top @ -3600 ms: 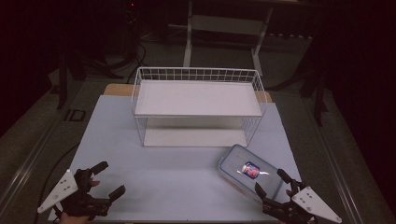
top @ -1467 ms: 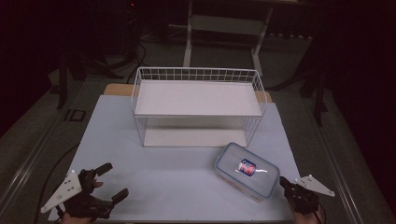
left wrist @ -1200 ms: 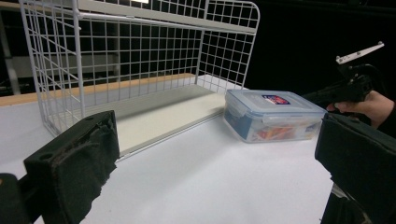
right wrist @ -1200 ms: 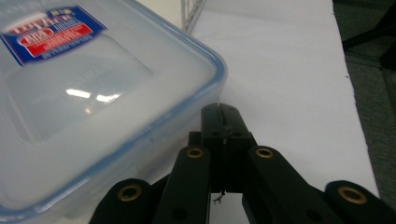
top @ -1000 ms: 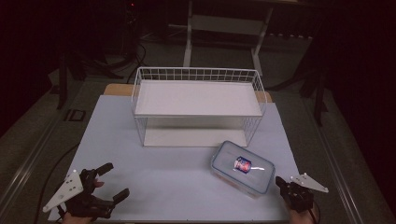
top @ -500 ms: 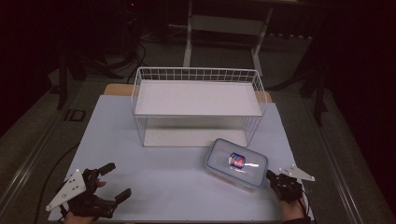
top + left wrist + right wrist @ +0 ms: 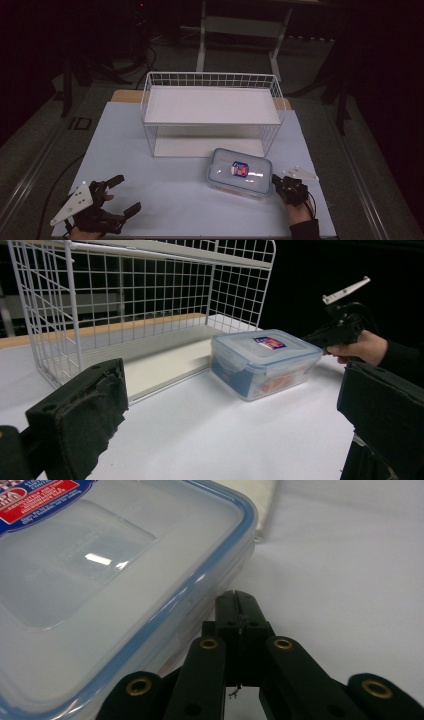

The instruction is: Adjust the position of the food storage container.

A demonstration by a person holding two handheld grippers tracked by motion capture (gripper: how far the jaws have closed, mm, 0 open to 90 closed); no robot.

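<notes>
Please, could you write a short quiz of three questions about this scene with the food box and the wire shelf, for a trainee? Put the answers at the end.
1. True or false: the left tongs hold the plastic box.
2. Where does the plastic box stand? A) on the upper board of the wire shelf; B) on the white table in front of the shelf; C) on the floor.
3. How do the right tongs stand, and where are their tips?

Key
1. False: they are open and far from it, at the table's near left.
2. B.
3. Shut with nothing between them; the tips are against the box's near right side, below the blue-rimmed lid.
</notes>
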